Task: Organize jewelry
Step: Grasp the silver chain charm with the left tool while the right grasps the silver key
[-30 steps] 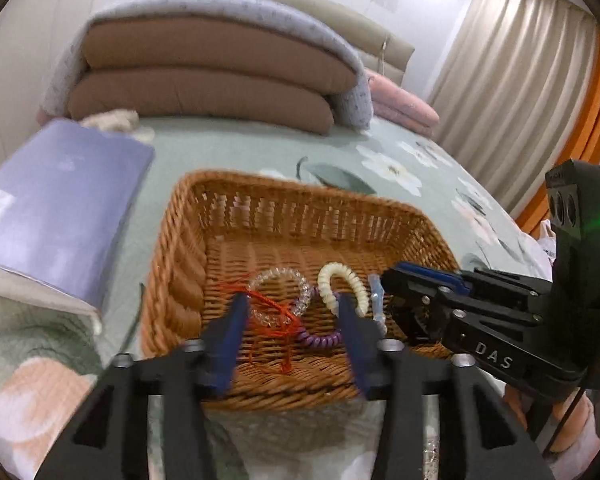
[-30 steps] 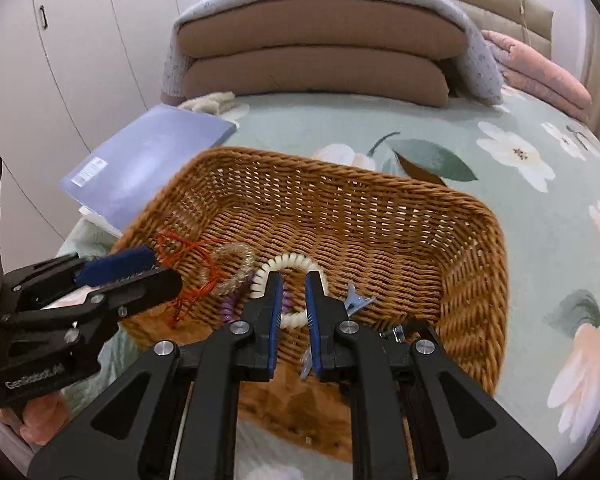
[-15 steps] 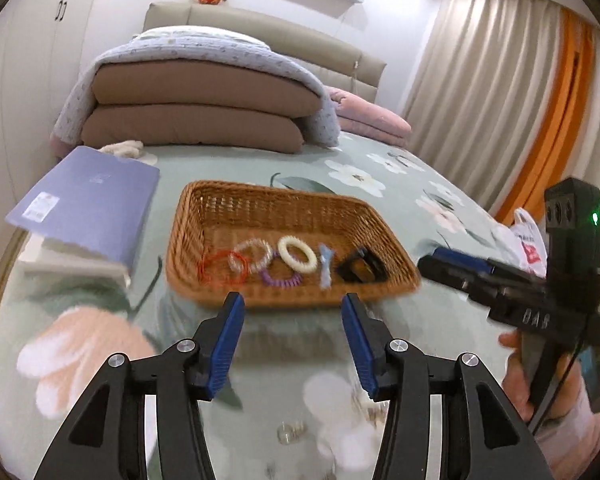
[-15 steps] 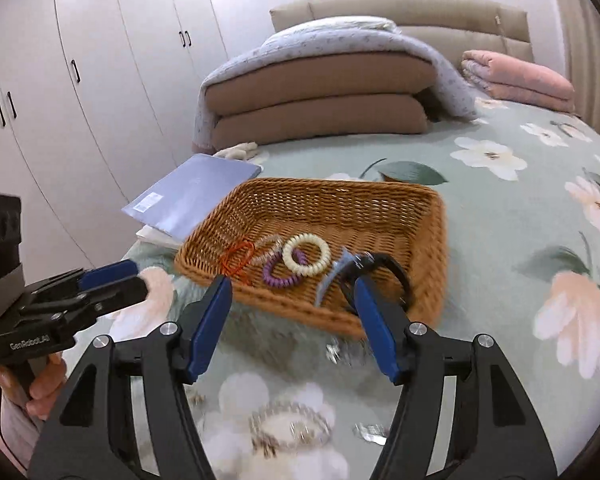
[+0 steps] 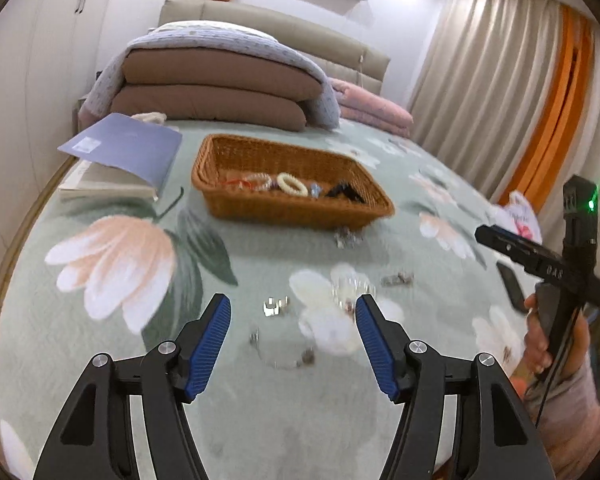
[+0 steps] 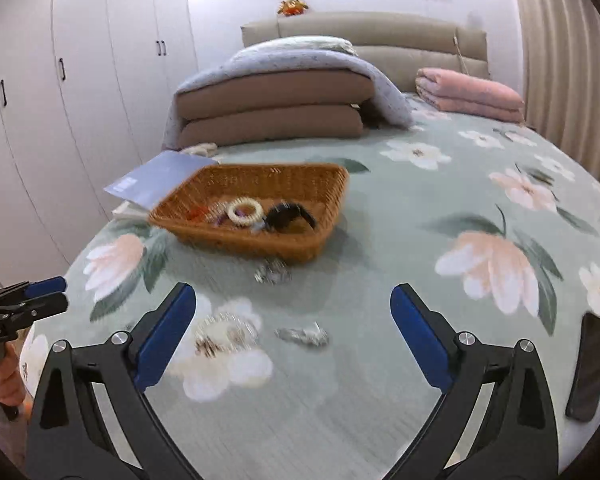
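Observation:
A wicker basket (image 5: 236,152) (image 6: 332,184) stands on the flowered bedspread and holds a cream bracelet (image 5: 291,184) (image 6: 245,212), a red cord, a clear bead bracelet, a purple coil, a blue clip and a black band (image 6: 290,216). Loose silver pieces lie on the bedspread in front of it: a ring (image 5: 275,306), a chain (image 5: 284,356), a bead bracelet (image 6: 226,332), a clip (image 6: 302,336) and a cluster (image 6: 272,274). My left gripper (image 5: 293,334) is open and empty above them. My right gripper (image 6: 293,334) is wide open and empty.
A blue-grey book (image 5: 124,152) lies left of the basket. Folded brown quilts (image 5: 220,88) and a pink blanket (image 6: 468,94) lie at the headboard. A dark phone (image 6: 590,364) lies at the right bed edge. White wardrobes (image 6: 60,100) stand on the left, curtains (image 5: 480,80) on the right.
Both grippers have pulled back and up from the basket toward the foot of the bed. The right gripper went from nearly shut to wide open. The left gripper opened wider.

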### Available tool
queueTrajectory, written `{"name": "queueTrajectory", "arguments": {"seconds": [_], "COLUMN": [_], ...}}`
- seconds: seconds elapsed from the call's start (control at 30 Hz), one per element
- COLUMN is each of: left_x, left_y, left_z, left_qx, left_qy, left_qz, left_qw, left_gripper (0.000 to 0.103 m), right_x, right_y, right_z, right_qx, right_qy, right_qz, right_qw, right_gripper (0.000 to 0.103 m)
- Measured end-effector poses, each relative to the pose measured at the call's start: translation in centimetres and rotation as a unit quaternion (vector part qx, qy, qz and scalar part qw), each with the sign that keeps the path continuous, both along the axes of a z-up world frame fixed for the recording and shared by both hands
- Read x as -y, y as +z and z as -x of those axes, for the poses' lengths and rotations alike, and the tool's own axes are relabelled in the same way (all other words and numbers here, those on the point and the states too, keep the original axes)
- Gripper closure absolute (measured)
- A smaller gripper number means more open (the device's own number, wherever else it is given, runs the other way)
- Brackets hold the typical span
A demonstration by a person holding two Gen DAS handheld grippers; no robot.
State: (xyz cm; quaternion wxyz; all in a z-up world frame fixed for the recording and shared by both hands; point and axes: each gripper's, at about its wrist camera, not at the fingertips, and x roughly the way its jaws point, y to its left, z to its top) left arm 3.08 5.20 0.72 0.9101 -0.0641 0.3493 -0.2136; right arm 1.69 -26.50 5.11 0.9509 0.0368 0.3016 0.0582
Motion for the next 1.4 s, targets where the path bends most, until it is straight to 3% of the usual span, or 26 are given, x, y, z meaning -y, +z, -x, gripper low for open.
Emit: {"name": "queueTrajectory", "arguments": {"seconds": [0.27,0.5,0.7,0.87,0.97,1.3,1.4], "left_x": [3.0,4.9,5.3,5.4,5.5,7.2,7.4], "left_y": [-3.0,-5.2,-6.3,-7.3,-7.6,-7.5,-7.6], "left_z": [1.2,-0.2,-1.8,-2.6,-2.8,-3.5,-3.5], "left_qx": [-0.010,-0.030,-0.049,-0.062,-0.058,-0.052,-0.053], "left_qy": [-0.050,-0.090,-0.100,-0.107,-0.108,-0.114,-0.116], "left_qz": [-0.084,-0.129,-0.137,-0.142,-0.143,-0.142,-0.138], "left_qw": [0.9952,0.9871,0.9843,0.9822,0.9820,0.9820,0.9822], "left_gripper": [0.037,0.037,0.051,0.052,0.053,0.077,0.085], "right_x": [2.6,1.7,0.8,0.0,-0.3,-1.2,-1.5], "right_y": [-4.5,-8.3,-9.0,-9.8,-10.7,-11.6,-11.5], "right_z": [2.1,-1.3,-5.2,-8.0,-8.9,-9.8,-9.3], "right_qx": [-0.046,-0.095,-0.092,-0.102,-0.109,-0.115,-0.111], "right_qy": [-0.004,0.042,0.092,0.130,0.139,0.163,0.169], "right_qz": [0.025,0.086,0.112,0.126,0.133,0.134,0.137], "right_qw": [0.999,0.991,0.985,0.978,0.975,0.971,0.970], "right_gripper": [0.004,0.005,0.009,0.033,0.040,0.042,0.053]}}
